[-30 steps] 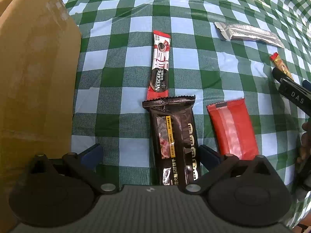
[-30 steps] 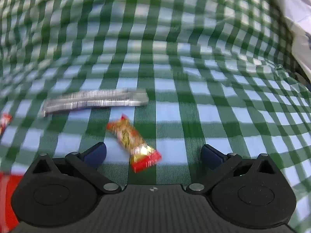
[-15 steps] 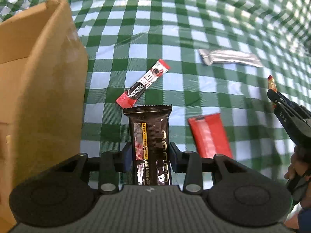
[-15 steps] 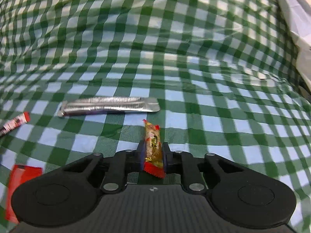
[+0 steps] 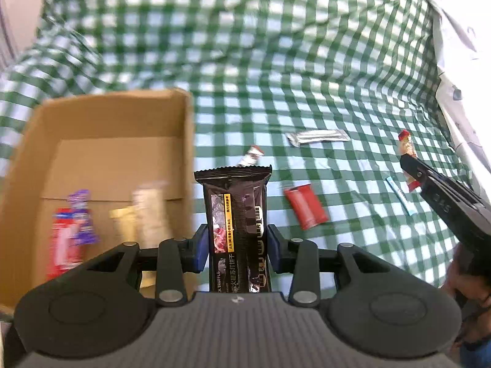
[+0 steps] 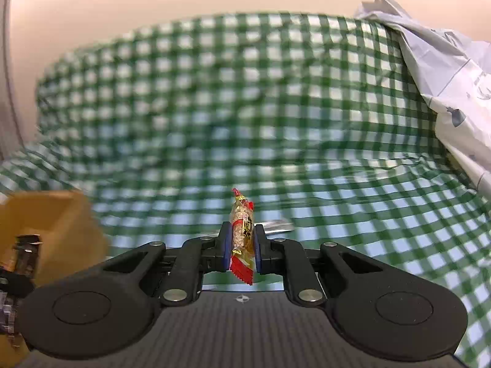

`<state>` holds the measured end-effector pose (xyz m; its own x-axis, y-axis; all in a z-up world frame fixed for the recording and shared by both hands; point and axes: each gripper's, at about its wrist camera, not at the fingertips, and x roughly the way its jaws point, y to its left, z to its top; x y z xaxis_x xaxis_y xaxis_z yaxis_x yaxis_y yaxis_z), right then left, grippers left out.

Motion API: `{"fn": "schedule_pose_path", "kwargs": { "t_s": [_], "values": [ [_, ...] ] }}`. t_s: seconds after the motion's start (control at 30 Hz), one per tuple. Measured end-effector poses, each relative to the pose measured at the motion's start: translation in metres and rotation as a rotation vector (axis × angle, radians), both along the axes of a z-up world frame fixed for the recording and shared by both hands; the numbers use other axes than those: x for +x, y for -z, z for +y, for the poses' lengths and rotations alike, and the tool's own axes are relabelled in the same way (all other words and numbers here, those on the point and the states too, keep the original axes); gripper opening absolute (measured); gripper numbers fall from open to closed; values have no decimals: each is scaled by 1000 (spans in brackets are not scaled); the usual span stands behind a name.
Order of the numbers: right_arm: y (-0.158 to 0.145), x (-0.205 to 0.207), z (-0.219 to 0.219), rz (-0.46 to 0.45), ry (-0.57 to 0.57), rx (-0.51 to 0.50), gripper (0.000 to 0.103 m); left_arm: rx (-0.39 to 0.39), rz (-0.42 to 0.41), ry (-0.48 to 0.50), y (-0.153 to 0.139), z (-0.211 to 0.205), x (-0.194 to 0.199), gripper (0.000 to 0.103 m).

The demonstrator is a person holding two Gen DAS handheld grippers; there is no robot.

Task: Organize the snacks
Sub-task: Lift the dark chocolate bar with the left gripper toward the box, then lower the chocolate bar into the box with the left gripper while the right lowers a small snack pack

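Tongs, L (image 5: 237,243): clamped on black biscuit pack (image 5: 236,214), held upright just right of cardboard box (image 5: 116,141). Tongs, R (image 6: 241,247): pinching small yellow-red candy (image 6: 242,233), off surface. Box holds few blurred packets. Surface (image 5: 353,92): green-white check cloth, rumpled at back; on it silver sachet (image 5: 316,137), red packet (image 5: 305,210), coffee stick (image 5: 251,157), thin blue strip (image 5: 399,194). Pale wall behind; white printed plastic sheet (image 6: 445,61) at R edge.

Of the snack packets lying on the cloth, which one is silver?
The long silver packet, farthest back on the checked cloth; the flat packet nearer is red.
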<state>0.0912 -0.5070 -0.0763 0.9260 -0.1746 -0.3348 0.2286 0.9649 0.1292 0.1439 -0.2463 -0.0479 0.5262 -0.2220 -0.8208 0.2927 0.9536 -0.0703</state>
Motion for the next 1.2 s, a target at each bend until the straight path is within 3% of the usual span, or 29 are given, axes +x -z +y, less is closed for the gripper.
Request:
{"fn": "schedule_pose_path", "kwargs": {
  "t_s": [0.17, 0.4, 0.67, 1.2],
  "values": [
    [-27, -52, 74, -53, -81, 32, 15, 32, -69, -27, -28, 66, -50, 43],
    [-41, -109, 183, -56, -214, 24, 15, 23, -116, -88, -49, 157, -121, 43],
    [-45, -156, 275, -4, -347, -14, 15, -27, -173, -103, -54, 212, -172, 43],
    [-58, -180, 333, 13, -375, -137, 15, -111, -232, -145, -63, 259, -199, 43]
  ]
}}
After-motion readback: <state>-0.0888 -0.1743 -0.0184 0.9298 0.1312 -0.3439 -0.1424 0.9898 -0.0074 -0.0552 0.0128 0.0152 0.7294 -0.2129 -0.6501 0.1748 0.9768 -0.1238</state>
